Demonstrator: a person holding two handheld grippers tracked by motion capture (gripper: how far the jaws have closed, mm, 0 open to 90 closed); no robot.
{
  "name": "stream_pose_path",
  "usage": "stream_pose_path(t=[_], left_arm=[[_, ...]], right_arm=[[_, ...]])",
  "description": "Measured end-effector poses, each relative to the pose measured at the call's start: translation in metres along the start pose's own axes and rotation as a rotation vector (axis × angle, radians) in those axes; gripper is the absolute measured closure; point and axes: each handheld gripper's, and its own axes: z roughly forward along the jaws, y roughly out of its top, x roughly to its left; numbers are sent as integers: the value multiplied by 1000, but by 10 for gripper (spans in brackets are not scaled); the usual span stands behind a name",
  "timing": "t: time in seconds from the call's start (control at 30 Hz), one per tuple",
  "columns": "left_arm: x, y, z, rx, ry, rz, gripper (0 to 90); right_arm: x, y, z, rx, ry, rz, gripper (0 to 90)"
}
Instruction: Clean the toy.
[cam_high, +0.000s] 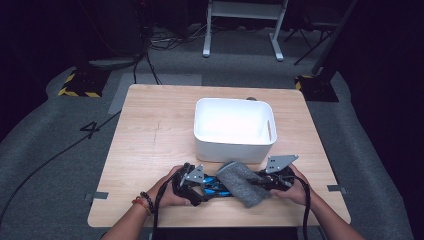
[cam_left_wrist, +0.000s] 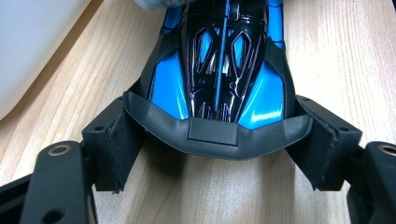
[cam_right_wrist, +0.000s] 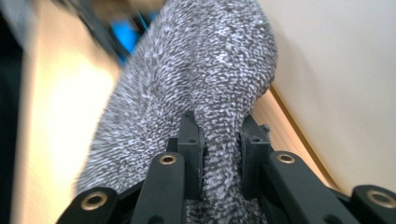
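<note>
Pinching the grey cloth, the right gripper; left gripper clamps the blue toy car.

A dim lab or studio: lone wooden table on grey carpet, hazard-striped stand bases, trailing floor cables.

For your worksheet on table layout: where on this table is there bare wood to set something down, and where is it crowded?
Free: the wide strip of table left of the white bin, and the band behind it. Crowded: the front edge, where the left gripper, blue toy car, grey cloth and right gripper meet.
</note>
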Motion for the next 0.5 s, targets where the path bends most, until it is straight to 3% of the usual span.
stream_pose_path(t=[0.1,0.23,0.37,0.5], left_arm=[[0,0,0,1,1,-2,242],[-1,1,0,8,1,0,243],[-1,1,-1,15,-3,0,246],[-1,1,-2,25,-9,-3,248]], right_arm=[[16,9,8,-17,9,-39,743],[31,12,25,39,-4,-106,740],[26,6,27,76,-18,-99,736],[10,-6,19,136,-101,-88,736]])
